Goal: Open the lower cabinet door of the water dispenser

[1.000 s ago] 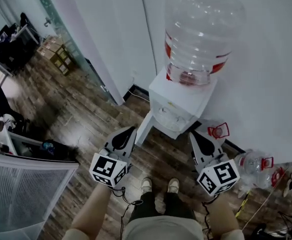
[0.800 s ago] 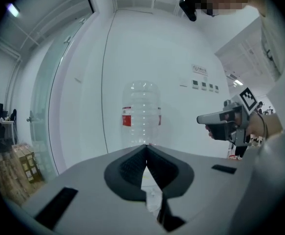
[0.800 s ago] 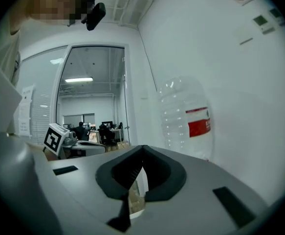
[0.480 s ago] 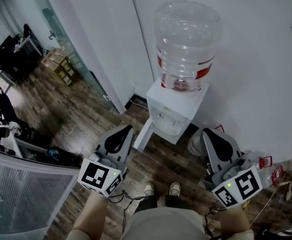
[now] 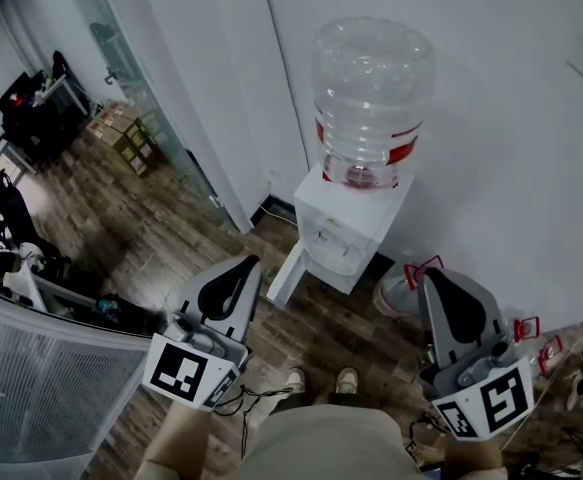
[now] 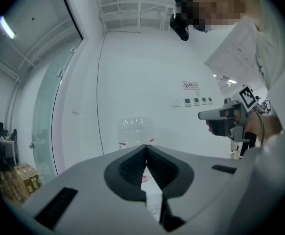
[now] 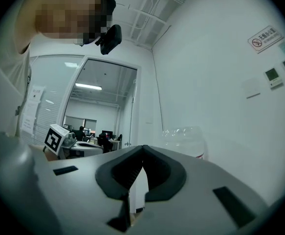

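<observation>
Facing the person: water dispenser (image 5: 349, 223), a white cabinet standing against the white wall (image 5: 511, 118), close to a room corner.
Top load: large clear bottle (image 5: 373, 88) with a red label band, seated neck-down on the dispenser.
Task part: lower cabinet door (image 5: 285, 266), a white panel angled out from the dispenser's lower left over the floor, apparently swung open; neither gripper touches it.
Left tool: left hand-held gripper (image 5: 249, 264), jaws pressed together at the tips with nothing between them (image 6: 146, 147); held left of the dispenser and apart from it, marker cube toward the person.
Right tool: right hand-held gripper (image 5: 431, 278), jaws likewise closed on nothing (image 7: 142, 148); held right of the dispenser and apart from it, its tip overlapping the floor bottles in the head view.
Floor: dark wood planks (image 5: 171, 228).
Floor items, right: clear floor bottles (image 5: 397, 294) with red handles, just beside the dispenser's base.
Operator: shoes (image 5: 317, 376) between the two grippers, toes toward the dispenser.
Background, left: glass partition (image 5: 141, 98); cardboard boxes (image 5: 121, 128) beyond it.
Wall fittings: row of switch plates (image 6: 197, 101) and a small sign (image 6: 190, 85), in the left gripper view.
</observation>
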The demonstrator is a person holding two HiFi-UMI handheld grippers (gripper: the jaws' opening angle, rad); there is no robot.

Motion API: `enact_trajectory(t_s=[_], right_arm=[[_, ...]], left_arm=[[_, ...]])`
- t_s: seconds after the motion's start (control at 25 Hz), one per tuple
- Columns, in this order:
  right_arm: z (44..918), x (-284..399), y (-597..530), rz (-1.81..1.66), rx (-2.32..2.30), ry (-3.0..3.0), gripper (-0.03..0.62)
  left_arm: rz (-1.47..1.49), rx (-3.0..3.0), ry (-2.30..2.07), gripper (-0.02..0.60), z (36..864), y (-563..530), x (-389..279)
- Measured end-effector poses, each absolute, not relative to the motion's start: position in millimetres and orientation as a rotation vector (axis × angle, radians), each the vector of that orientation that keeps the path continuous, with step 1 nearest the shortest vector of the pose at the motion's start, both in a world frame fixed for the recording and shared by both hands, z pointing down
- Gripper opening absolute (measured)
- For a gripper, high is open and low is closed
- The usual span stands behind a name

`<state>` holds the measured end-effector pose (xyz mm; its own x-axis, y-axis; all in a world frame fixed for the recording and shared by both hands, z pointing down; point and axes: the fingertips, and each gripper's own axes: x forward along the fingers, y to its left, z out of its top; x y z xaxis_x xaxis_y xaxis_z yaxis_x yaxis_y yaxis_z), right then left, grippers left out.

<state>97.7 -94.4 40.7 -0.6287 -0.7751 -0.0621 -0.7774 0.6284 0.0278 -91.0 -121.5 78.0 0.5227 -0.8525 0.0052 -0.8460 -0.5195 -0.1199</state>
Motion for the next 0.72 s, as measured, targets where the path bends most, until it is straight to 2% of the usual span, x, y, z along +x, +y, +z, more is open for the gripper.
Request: enact_trajectory(t_s=[0.72], right_arm=[[55.8, 81.3, -79.4, 0.014, -1.223, 2.872, 0.006]], left_arm=[[-0.114, -2.656, 1.475, 0.006, 88.7, -99.1, -78.0]])
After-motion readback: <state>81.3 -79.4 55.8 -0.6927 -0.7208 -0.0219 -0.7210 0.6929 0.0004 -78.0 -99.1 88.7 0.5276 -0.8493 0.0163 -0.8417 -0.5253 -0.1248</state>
